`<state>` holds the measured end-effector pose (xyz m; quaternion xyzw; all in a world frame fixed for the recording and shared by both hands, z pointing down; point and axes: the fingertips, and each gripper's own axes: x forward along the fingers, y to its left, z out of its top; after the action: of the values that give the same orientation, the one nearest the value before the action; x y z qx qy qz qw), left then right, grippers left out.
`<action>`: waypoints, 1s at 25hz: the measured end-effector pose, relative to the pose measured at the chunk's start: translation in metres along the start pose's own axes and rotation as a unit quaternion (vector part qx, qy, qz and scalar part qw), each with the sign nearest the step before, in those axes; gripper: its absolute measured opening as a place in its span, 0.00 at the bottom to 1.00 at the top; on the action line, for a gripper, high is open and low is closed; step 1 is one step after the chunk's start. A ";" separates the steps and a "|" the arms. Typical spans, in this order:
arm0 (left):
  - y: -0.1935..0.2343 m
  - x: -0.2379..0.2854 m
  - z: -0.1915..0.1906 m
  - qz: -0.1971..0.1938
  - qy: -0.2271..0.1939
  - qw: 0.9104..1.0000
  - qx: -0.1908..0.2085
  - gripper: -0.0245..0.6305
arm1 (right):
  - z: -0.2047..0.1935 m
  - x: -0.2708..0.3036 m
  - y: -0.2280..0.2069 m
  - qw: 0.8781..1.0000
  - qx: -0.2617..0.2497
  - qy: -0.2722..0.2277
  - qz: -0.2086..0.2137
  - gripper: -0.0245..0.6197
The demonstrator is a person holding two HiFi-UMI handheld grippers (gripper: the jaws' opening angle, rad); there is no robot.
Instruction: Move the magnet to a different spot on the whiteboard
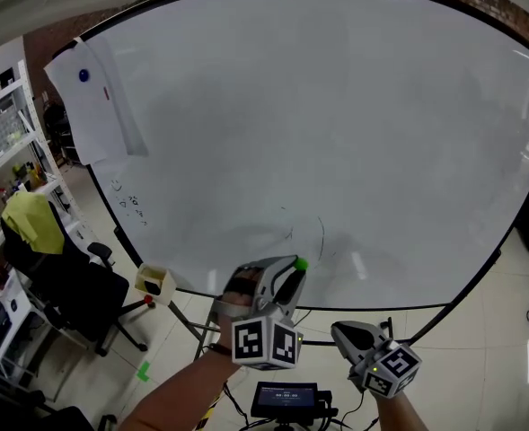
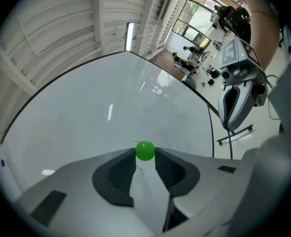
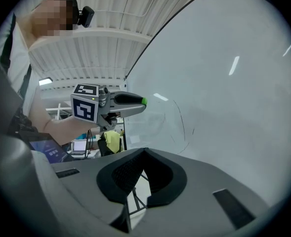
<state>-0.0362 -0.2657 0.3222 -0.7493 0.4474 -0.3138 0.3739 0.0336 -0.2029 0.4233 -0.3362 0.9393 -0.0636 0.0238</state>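
Magnet (image 2: 145,150) low on whiteboard (image 1: 336,133), paper sheet (image 1: 98,106) upper left, shelves (image 1: 4,142) beside

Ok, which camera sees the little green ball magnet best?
The left gripper view: the green magnet sits big and whole, pinched between the left gripper's jaw tips in front of the whiteboard. The head view shows it as a tiny dot, and the right gripper view only a green sliver from the side.

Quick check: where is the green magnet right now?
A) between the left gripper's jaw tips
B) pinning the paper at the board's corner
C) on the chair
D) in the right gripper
A: the left gripper view shows the magnet between the jaw tips of the left gripper, touching both.
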 end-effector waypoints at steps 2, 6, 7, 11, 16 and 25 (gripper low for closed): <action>-0.001 -0.013 -0.003 -0.003 -0.008 1.000 -0.020 0.26 | 0.001 -0.002 0.011 1.000 -0.003 0.000 -0.002 0.09; -0.007 -0.038 -0.008 -0.018 -0.028 0.997 -0.065 0.26 | -0.002 -0.008 0.032 1.000 -0.005 -0.001 -0.003 0.09; -0.008 -0.044 -0.008 -0.025 -0.034 0.996 -0.084 0.26 | -0.002 -0.009 0.037 1.000 -0.006 -0.001 -0.005 0.08; -0.012 -0.067 -0.012 -0.040 -0.046 0.990 -0.127 0.26 | -0.002 -0.018 0.057 1.000 -0.009 0.003 -0.011 0.09; -0.027 -0.095 -0.018 -0.051 -0.045 0.989 -0.128 0.26 | -0.003 -0.032 0.081 1.000 -0.014 0.002 -0.023 0.09; -0.041 -0.141 -0.031 -0.057 -0.047 0.988 -0.136 0.26 | -0.006 -0.058 0.122 0.999 -0.023 0.001 -0.037 0.08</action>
<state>-0.1000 -0.1339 0.3533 -0.8311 0.4246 -0.2353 0.2711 0.0011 -0.0724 0.4126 -0.3713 0.9274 -0.0426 0.0128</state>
